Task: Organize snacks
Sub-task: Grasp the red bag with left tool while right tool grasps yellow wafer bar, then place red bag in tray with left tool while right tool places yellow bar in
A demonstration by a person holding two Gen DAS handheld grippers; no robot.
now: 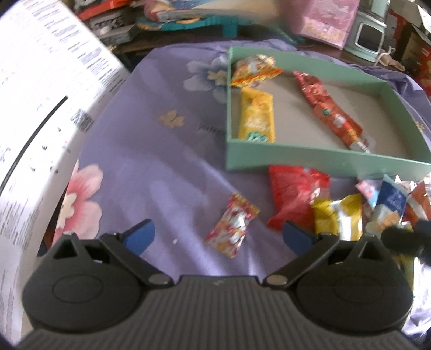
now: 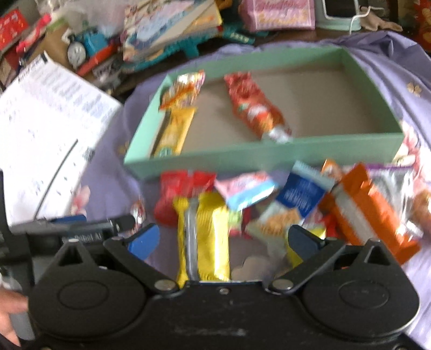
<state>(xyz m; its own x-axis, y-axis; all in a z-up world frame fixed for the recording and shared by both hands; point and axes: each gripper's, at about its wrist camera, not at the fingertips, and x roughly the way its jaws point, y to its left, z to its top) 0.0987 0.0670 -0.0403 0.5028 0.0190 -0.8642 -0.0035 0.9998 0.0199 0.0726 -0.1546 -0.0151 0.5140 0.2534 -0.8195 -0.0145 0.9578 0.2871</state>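
A green tray (image 1: pixel 296 157) (image 2: pixel 242 158) on a purple flowered cloth holds a yellow bar (image 1: pixel 256 118) (image 2: pixel 175 129), a long red packet (image 1: pixel 331 113) (image 2: pixel 253 107) and an orange-red packet (image 1: pixel 253 70) (image 2: pixel 183 86). My left gripper (image 1: pixel 219 237) is open, with a small red-and-white candy packet (image 1: pixel 233 224) lying between its fingers. My right gripper (image 2: pixel 223 239) is open over a yellow bar (image 2: pixel 204 237) at the near edge of a snack pile (image 2: pixel 296 199). The pile also shows in the left wrist view (image 1: pixel 350 204).
A white printed box (image 1: pixel 40 121) (image 2: pixel 45 121) stands at the left. Toys, books and a pink bag (image 2: pixel 277 13) clutter the back. A mint appliance (image 1: pixel 369 32) sits behind the tray. The left gripper's finger (image 2: pixel 80 226) shows in the right wrist view.
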